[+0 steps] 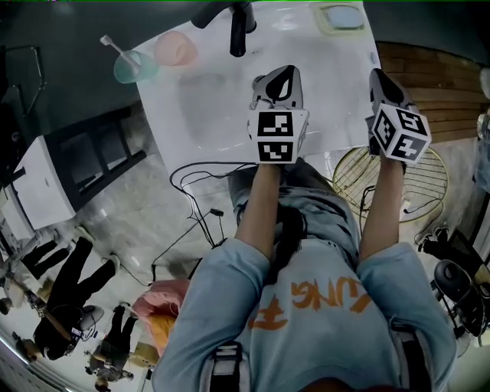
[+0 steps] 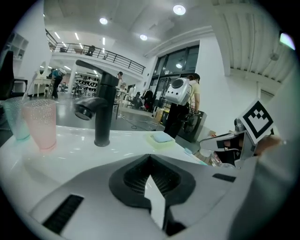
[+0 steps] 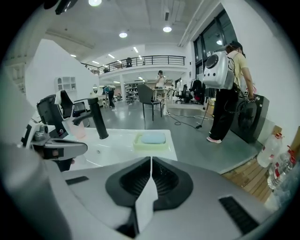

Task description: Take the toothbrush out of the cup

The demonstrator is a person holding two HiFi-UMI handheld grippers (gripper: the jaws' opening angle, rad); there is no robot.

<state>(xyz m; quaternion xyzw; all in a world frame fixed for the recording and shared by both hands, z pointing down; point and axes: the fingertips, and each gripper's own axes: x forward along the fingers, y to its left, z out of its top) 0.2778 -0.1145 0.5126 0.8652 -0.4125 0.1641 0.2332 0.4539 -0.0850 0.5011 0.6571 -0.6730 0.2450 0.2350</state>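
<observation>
A white toothbrush (image 1: 116, 48) stands tilted in a pale green cup (image 1: 135, 66) at the far left corner of the white washbasin counter (image 1: 329, 84). In the left gripper view the green cup (image 2: 15, 119) stands behind a pink cup (image 2: 41, 123) at the far left. My left gripper (image 1: 282, 76) hovers over the basin's near right side, well apart from the cups, its jaws shut on nothing (image 2: 150, 161). My right gripper (image 1: 383, 80) hangs at the counter's right edge, also shut and empty (image 3: 151, 163).
A black faucet (image 1: 239, 29) rises at the back of the basin, with the pink cup (image 1: 176, 48) to its left. A green soap dish (image 1: 342, 17) lies at the back right. A wire basket (image 1: 417, 180) and cables (image 1: 195, 195) are on the floor below.
</observation>
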